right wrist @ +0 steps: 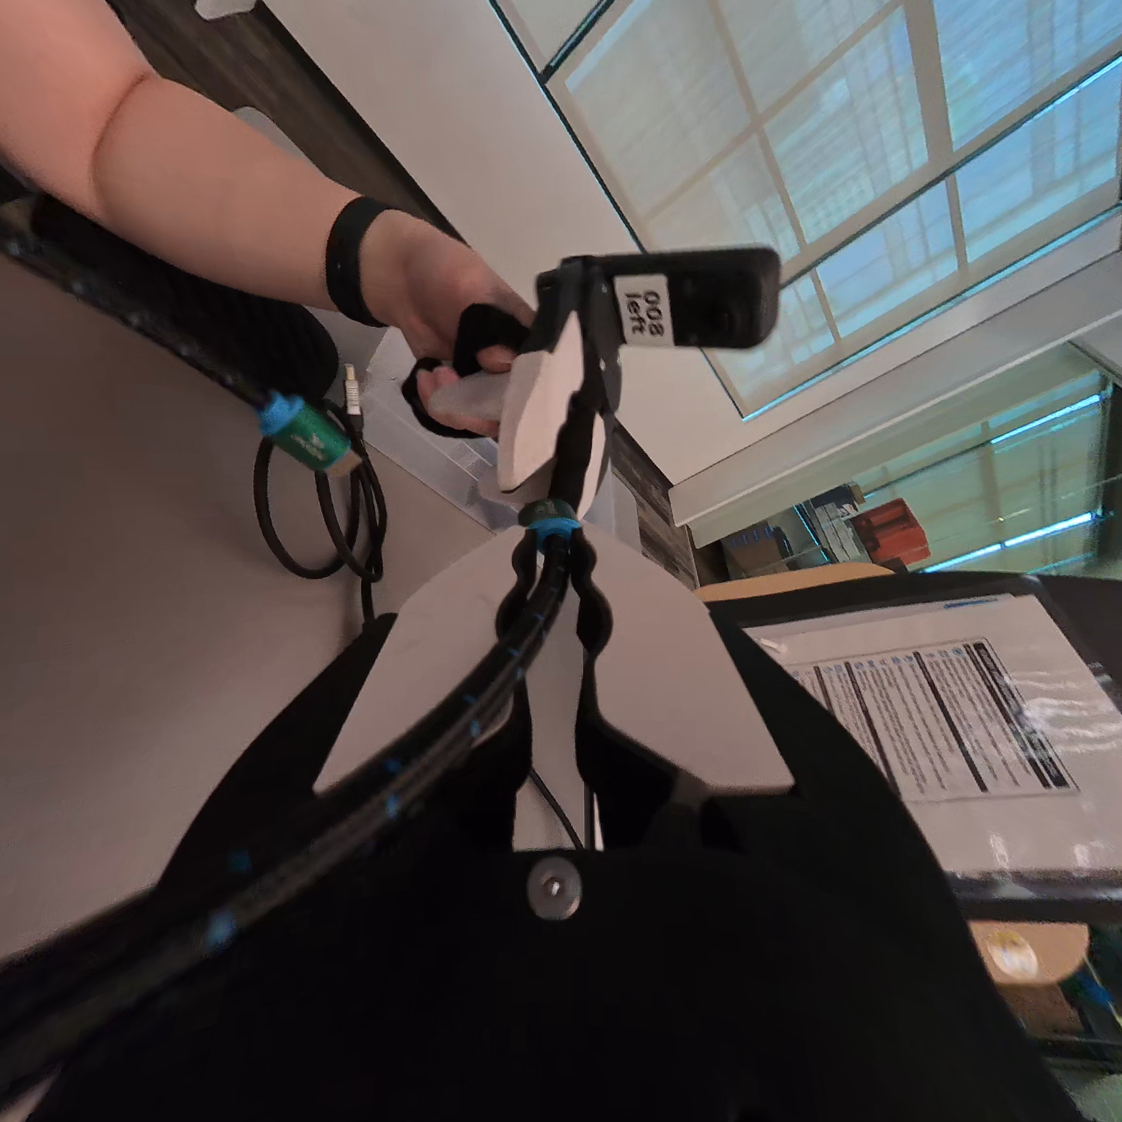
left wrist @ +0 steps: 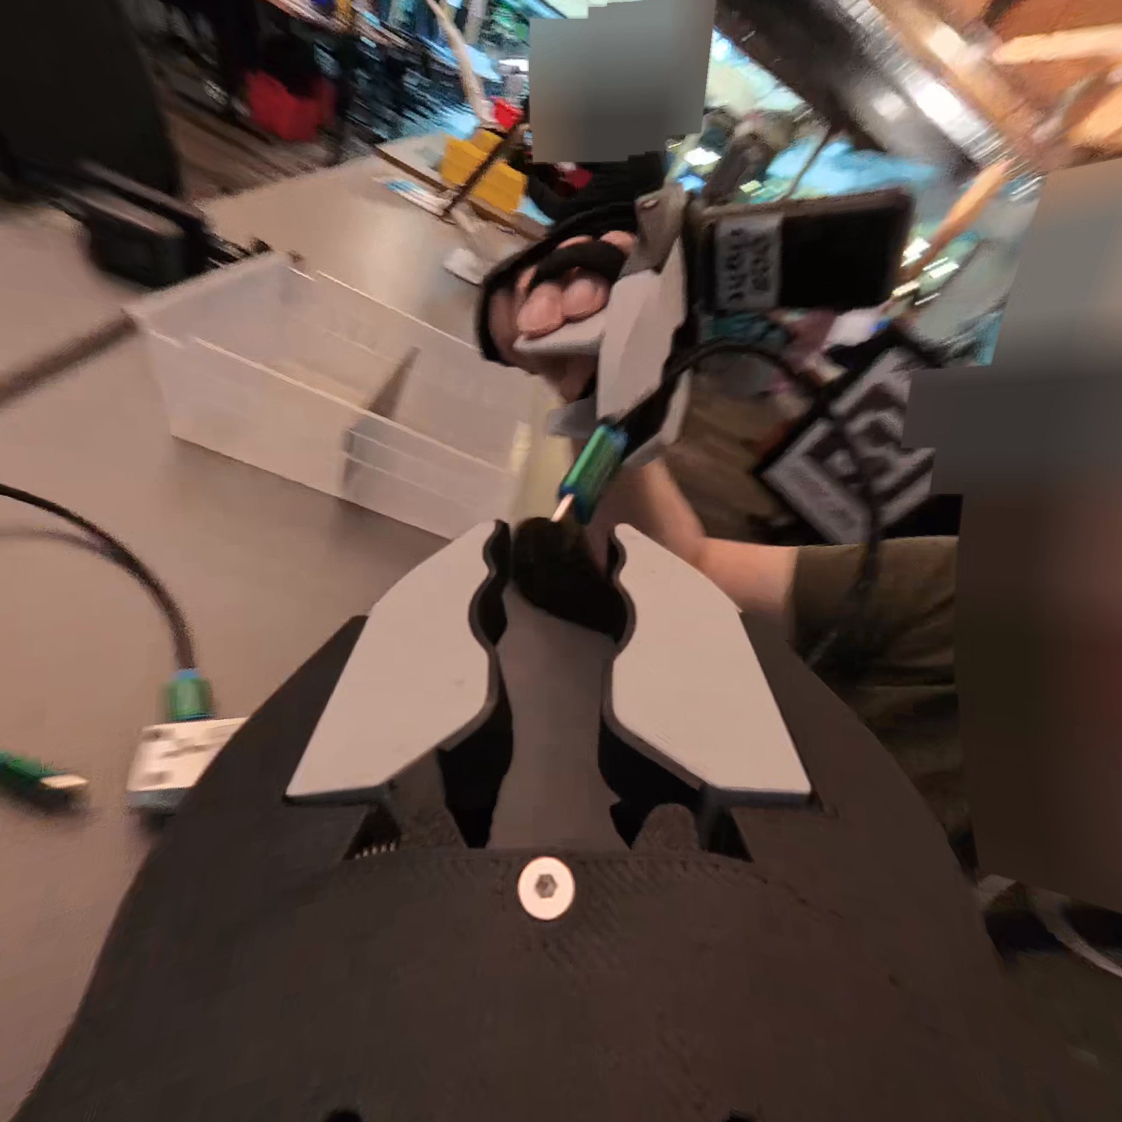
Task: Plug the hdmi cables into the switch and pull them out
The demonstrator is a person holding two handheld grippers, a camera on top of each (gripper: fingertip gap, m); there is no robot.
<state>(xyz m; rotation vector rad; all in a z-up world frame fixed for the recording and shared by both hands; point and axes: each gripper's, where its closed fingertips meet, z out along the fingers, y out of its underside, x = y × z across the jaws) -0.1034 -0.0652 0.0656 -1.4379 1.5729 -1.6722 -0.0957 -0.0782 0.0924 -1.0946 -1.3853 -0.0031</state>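
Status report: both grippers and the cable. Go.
Right gripper shut on hdmi cable behind its green plug. Left gripper open, tips near it, not gripping. Switch on table, second plug in.

a beige table (left wrist: 255, 583) carries a clear divided bin (left wrist: 316, 376), the switch (left wrist: 176, 759) and a loose green plug (left wrist: 36, 780).

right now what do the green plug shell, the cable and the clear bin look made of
Green plug shell: looks like anodised metal, smooth with a satin sheen, though coated plastic is possible. Cable: a braided fabric sleeve, matte black with small blue flecks along the weave. Clear bin: transparent hard plastic, glossy, with thin see-through walls and dividers.
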